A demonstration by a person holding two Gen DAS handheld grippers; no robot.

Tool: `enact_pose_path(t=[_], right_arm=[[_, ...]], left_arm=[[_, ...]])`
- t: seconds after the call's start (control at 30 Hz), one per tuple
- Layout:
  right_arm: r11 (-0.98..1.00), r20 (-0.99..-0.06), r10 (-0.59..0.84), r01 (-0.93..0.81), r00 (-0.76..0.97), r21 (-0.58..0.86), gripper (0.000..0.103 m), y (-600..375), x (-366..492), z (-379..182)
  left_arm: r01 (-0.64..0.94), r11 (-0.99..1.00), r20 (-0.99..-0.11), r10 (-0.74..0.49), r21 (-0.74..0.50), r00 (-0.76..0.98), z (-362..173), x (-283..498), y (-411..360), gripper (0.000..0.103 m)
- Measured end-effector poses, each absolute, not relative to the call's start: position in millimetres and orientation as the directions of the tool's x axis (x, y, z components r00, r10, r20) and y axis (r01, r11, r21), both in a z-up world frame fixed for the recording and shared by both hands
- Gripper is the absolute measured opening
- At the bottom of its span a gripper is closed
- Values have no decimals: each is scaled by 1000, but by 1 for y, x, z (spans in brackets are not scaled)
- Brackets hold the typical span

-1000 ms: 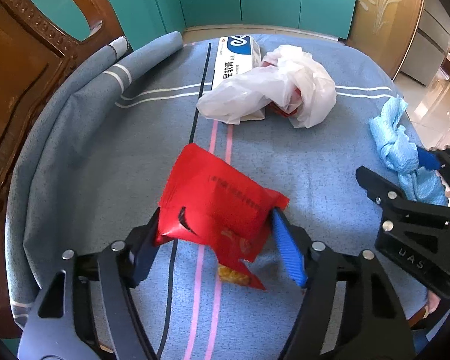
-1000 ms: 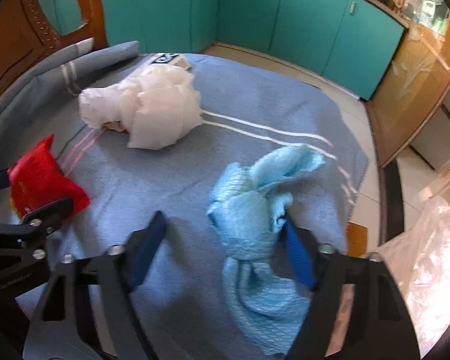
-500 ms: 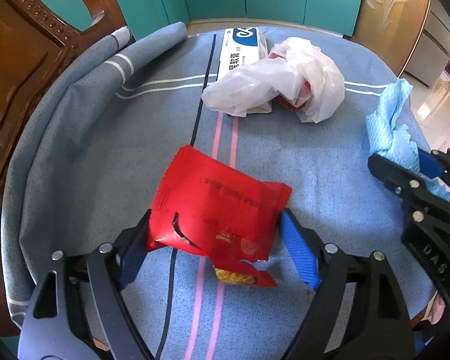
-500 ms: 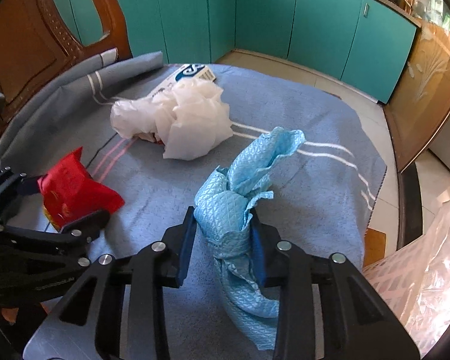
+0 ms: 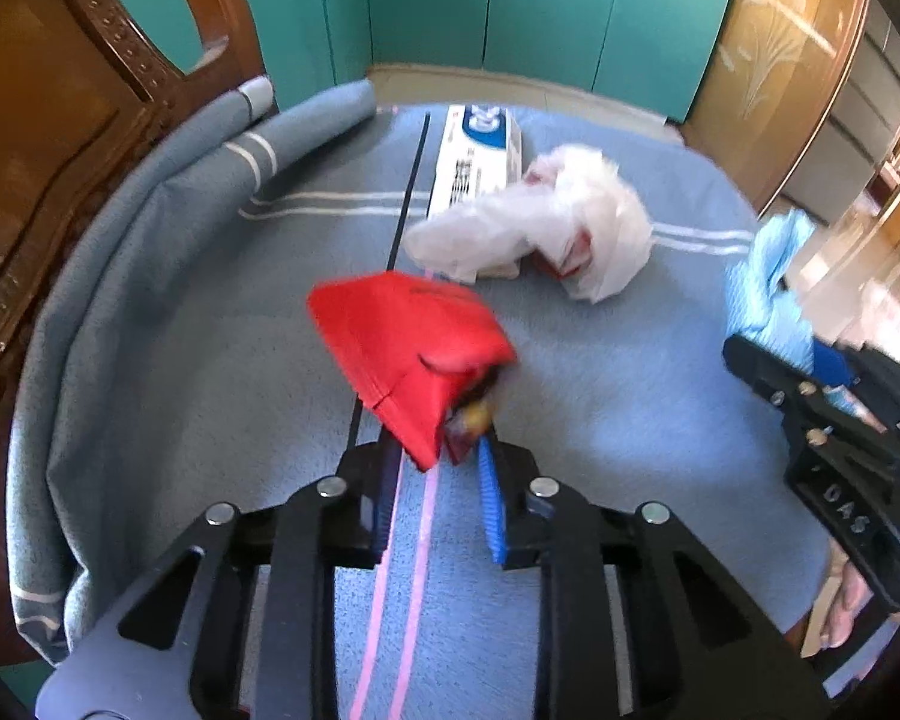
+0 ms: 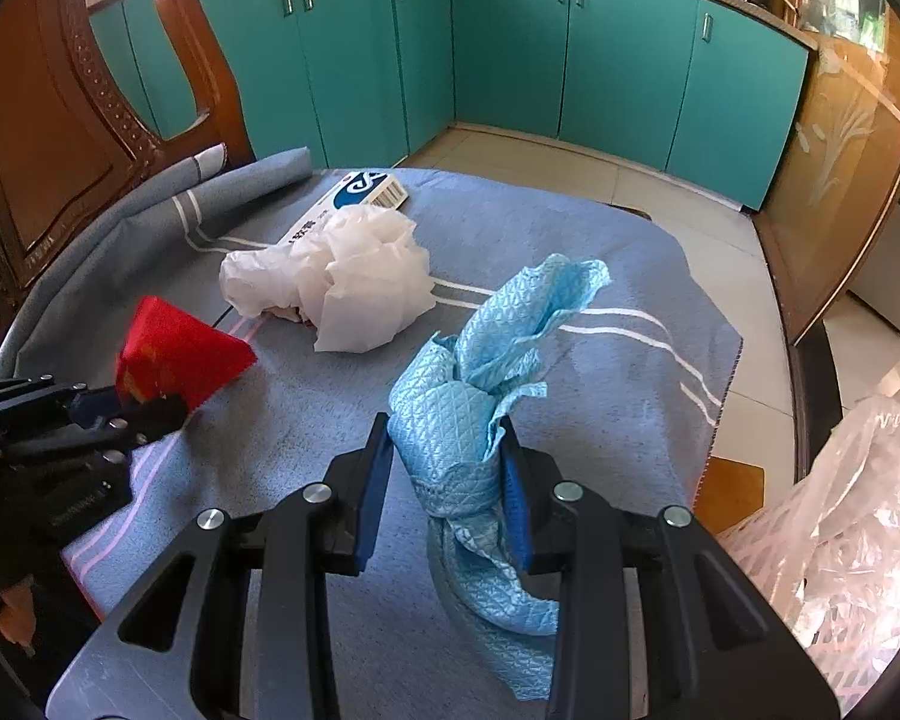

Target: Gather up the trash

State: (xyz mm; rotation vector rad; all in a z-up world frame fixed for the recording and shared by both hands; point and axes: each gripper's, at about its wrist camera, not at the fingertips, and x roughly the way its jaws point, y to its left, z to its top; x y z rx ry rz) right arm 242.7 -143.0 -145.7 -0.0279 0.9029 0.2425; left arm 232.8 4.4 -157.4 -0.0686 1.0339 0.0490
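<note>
Change since half a second ago: the left gripper (image 5: pixel 435 468) has gone from wide-set jaws around the packet to jaws clamped on it, and the packet is now raised and tilted; the right gripper (image 6: pixel 447 468) stays closed on its cloth, which now stands higher off the table.

Item 1. Crinkled red foil snack packet (image 5: pixel 408 354): pinched at its lower corner between the left gripper's blue-padded jaws, torn end downward with yellow contents showing. Image blurred. Also seen from the right wrist view (image 6: pixel 177 354), at the left, with the left gripper (image 6: pixel 120 417) beneath it.

Item 2. Light blue quilted paper cloth (image 6: pixel 480 396), bunched: squeezed between the right gripper's jaws, upper end fanning upward, lower end trailing toward the camera. In the left wrist view it appears at the right edge (image 5: pixel 762 294), with the right gripper (image 5: pixel 822 378) below it.

Item 3. Crumpled white plastic bag (image 5: pixel 546 222): lying on the table beyond the red packet, apart from both grippers; something red shows inside it.

Item 4. Long white carton with blue printing (image 5: pixel 477 156): flat on the table, its near end under the white bag.

Item 5. Blue-grey tablecloth with white and pink stripes (image 5: pixel 210 360): covers the table, folded up along the left side.

Item 6. Clear plastic-lined pale basket (image 6: pixel 858 528): beside the table, right of the right gripper.

Item 7. Carved brown wooden chair back (image 5: pixel 48 138): behind the folded cloth.
</note>
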Motion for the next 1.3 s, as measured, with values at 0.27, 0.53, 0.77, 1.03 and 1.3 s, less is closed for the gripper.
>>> enact_pose_path(t=[0.27,0.53,0.77,1.03,1.3], right_arm=[[977,-765,186,-199,616,78,34,-156,234,-138],[977,-769,190,-191,611,90,34,-158,235,-139],[975,-767,200,-201,610,94,34,-156,235,-138],[976,-777,197,-198,598,95,34,-157,236,-143],[974,-791,198,-209,579,90,34,-151,238,-151]], left_arm=[[-21,995,-798,-68,-101,598,-130,220,3,20],[35,983,-760,-161,-179,630,-120,216,2,19],[43,987,-763,-148,-156,629,-121,215,-4,17],[49,987,-787,-152,-154,598,-127,217,-4,22],[30,989,-771,-132,-145,623,-122,215,2,37]])
